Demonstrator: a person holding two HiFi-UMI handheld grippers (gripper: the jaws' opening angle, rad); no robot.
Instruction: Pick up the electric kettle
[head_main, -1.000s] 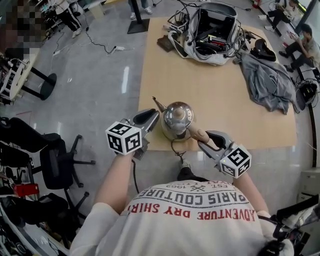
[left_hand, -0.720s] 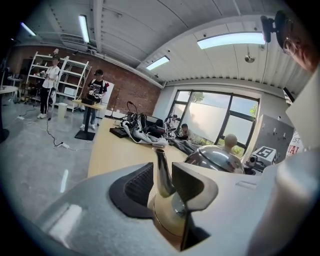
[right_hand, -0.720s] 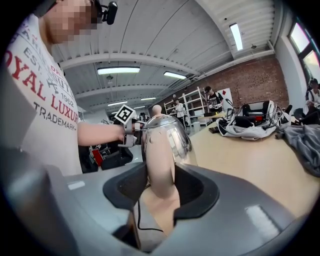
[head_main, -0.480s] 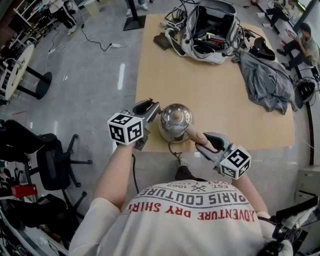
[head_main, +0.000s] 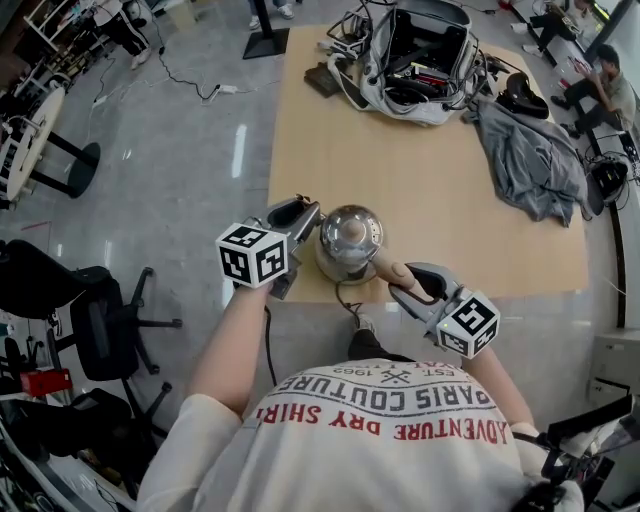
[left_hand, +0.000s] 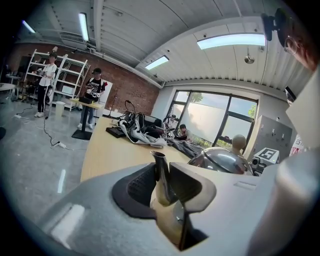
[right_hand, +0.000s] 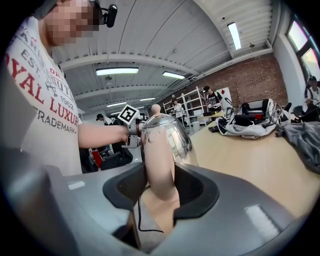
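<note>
1 kettle (head_main: 350, 238): L tongs (head_main: 304, 212) just closing on spout (left_hand: 160, 180), R tongs (head_main: 398, 284) clamp handle (right_hand: 159, 160).

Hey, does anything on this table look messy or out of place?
A grey garment lies crumpled on the table, and an open bag has cables strewn around it. The kettle is right at the near edge, its cord trailing over it.

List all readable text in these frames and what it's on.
"PARIS COUTURE": T-shirt, upside down in head view.
"ADVENTURE DRY SHIRT": same T-shirt, red print.
"EST. 1963": same T-shirt.
"TRADEMARK": same T-shirt, right gripper view.
No words on the marker cubes, patterns only.
No label readable on the electric kettle.
</note>
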